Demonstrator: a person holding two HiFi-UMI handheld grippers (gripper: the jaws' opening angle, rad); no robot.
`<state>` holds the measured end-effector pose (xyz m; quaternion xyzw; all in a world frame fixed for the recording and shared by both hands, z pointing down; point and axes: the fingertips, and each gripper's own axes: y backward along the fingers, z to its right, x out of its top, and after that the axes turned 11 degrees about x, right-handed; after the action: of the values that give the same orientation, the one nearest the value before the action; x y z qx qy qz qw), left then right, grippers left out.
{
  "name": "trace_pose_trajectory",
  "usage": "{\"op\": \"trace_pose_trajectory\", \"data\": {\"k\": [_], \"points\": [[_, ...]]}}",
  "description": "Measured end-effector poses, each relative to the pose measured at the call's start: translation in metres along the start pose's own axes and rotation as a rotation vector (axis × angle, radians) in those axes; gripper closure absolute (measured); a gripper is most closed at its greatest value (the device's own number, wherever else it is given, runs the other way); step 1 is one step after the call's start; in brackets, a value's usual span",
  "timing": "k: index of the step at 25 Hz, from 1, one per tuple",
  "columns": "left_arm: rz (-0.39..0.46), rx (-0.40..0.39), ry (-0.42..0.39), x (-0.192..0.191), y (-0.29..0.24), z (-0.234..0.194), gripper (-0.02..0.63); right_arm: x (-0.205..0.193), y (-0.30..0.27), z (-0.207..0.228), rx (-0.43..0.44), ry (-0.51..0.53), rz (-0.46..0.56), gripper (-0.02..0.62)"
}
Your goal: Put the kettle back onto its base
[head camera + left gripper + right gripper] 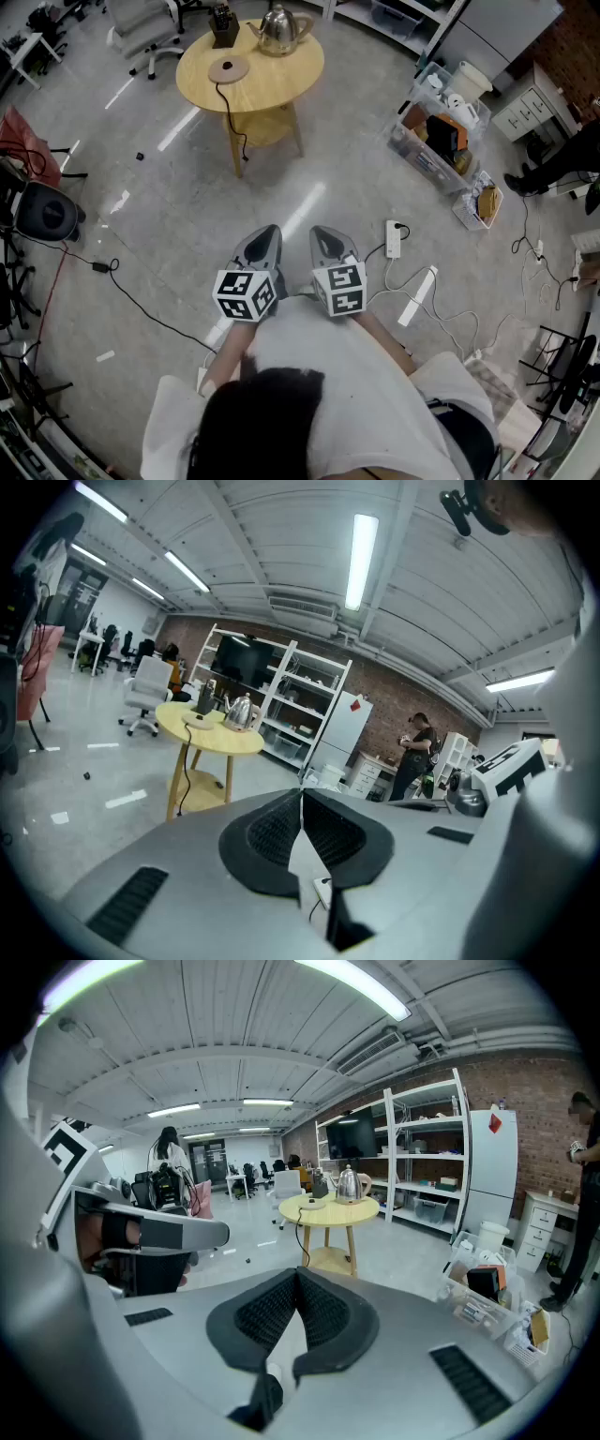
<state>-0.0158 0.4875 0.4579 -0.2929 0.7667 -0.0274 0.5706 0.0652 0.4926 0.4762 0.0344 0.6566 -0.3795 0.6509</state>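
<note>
Close in, side by side over grey floor (187, 216): left tool (270, 232) and right tool (321, 232), jaws pressed together on each, nothing between. Just past right tool, white power strip (393, 239) lying on floor. Well beyond, round yellow wooden tabletop (281, 80) carrying flat round tan kettle base (228, 67) with black cord (230, 117) trailing down. Shiny steel kettle (279, 30) upright behind and right of base, apart from it, not seated on it.

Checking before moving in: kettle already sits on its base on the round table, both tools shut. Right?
No: head view shows the kettle beside its base, not on it, on the round table. Left tool and right tool are shut.
</note>
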Motion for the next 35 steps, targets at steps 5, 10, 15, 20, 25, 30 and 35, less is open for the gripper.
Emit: {"op": "trace_pose_trajectory", "data": {"k": [5, 10, 15, 20, 25, 30, 35], "points": [[-0.014, -0.009, 0.007, -0.002, -0.004, -0.003, 0.577, 0.000, -0.006, -0.001, 0.001, -0.003, 0.001, 0.568], [-0.018, -0.003, 0.015, 0.001, -0.007, -0.003, 0.577, -0.003, -0.009, 0.002, 0.014, -0.029, -0.004, 0.568], [-0.008, 0.013, 0.007, 0.007, -0.017, -0.013, 0.577, 0.004, -0.017, 0.014, 0.008, -0.099, 0.053, 0.568], [-0.011, -0.003, -0.014, 0.016, -0.030, -0.014, 0.577, 0.015, -0.027, 0.027, -0.012, -0.114, 0.064, 0.568], [-0.018, -0.029, -0.014, 0.026, -0.048, -0.018, 0.577, 0.018, -0.040, 0.036, -0.023, -0.134, 0.051, 0.568], [-0.022, -0.065, -0.035, 0.037, -0.068, -0.017, 0.577, 0.024, -0.057, 0.042, 0.013, -0.217, 0.073, 0.568], [-0.012, -0.099, -0.060, 0.051, -0.081, -0.019, 0.577, 0.036, -0.073, 0.048, 0.018, -0.192, 0.061, 0.568]]}}
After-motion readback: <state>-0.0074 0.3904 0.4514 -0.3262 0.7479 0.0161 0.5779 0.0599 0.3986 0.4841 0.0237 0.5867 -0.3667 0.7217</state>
